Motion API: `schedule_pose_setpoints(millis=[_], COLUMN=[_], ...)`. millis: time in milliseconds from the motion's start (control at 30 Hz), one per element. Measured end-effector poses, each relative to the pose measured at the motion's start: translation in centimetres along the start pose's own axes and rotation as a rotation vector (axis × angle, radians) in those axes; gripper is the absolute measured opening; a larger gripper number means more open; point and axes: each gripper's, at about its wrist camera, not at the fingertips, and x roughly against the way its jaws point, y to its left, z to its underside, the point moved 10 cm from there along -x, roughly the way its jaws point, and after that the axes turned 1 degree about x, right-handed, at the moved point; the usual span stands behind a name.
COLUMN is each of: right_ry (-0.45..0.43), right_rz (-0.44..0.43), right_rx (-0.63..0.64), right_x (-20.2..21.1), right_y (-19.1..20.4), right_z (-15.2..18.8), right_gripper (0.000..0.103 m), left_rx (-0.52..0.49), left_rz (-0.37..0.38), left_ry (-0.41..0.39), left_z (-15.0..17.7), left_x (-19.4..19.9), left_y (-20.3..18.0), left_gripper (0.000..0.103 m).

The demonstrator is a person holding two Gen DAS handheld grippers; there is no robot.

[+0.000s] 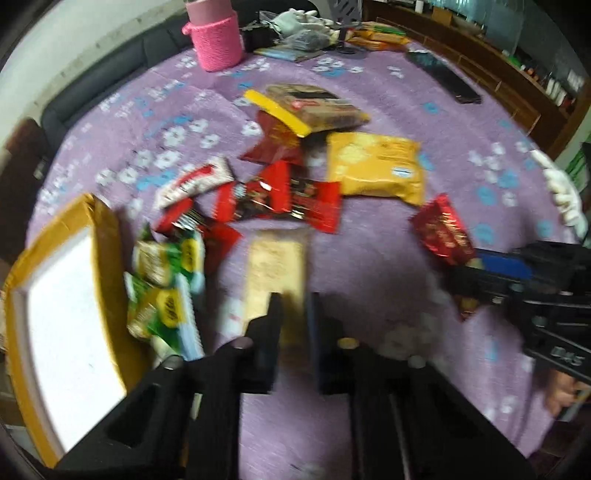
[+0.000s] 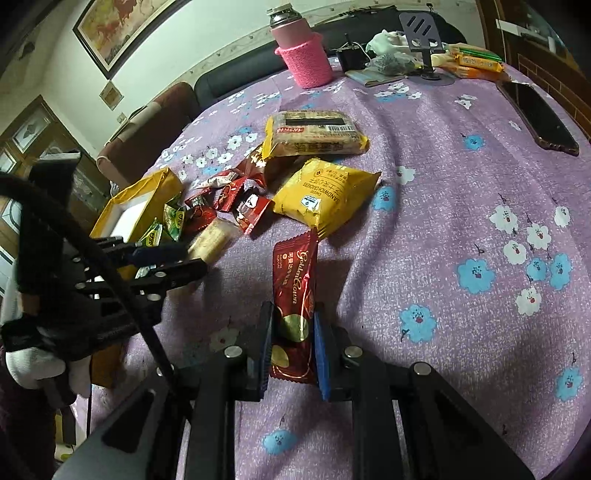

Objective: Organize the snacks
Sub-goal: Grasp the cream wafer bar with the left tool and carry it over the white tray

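My left gripper (image 1: 293, 310) is shut on a pale beige snack bar (image 1: 275, 269), also seen in the right wrist view (image 2: 212, 238). My right gripper (image 2: 291, 325) is shut on a dark red Golden Crown wafer pack (image 2: 295, 288), which shows in the left wrist view (image 1: 443, 230). A pile of snacks lies on the purple flowered cloth (image 2: 461, 184): red packs (image 1: 291, 201), green packs (image 1: 166, 280), a yellow sandwich cracker bag (image 2: 327, 194) and a biscuit pack (image 2: 317, 134). An open yellow box (image 1: 66, 321) with a white inside sits at the left, next to the green packs.
A pink knitted bottle sleeve (image 2: 306, 61), a phone stand (image 2: 424, 33), more snack packs (image 2: 476, 61) and gloves stand at the far edge. A dark phone (image 2: 539, 118) lies at the right. A sofa (image 2: 236, 79) is behind the table.
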Motion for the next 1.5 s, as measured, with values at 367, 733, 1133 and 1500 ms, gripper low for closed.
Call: schedule_pose_setpoints(millis=[367, 733, 1133, 1500], right_ry=[-0.004, 0.005, 0.0, -0.06], right_rz=[0.016, 0.054, 0.264, 0.158], right_rx=[-0.018, 0.004, 0.18, 0.174], right_x=[0.9, -0.1, -1.2, 2.3], right_y=[-0.9, -0.2, 1.5, 5.1], right_z=[0.9, 0.9, 0.8, 0.4], right_gripper=[0.019, 0.026, 0.024, 0.0], left_rx=[0.005, -0.014, 0.1, 0.209], left_rz=[-0.138, -0.132, -0.071, -0.077], left_ry=[-0.141, -0.06, -0.146, -0.286], left_z=[-1.6, -0.5, 1.1, 4.7], left_x=[2.1, -1.3, 2.9, 10.7], left_y=[0.6, 0.6, -0.3, 3.2], left_gripper=[0.079, 0.035, 0.034, 0.034])
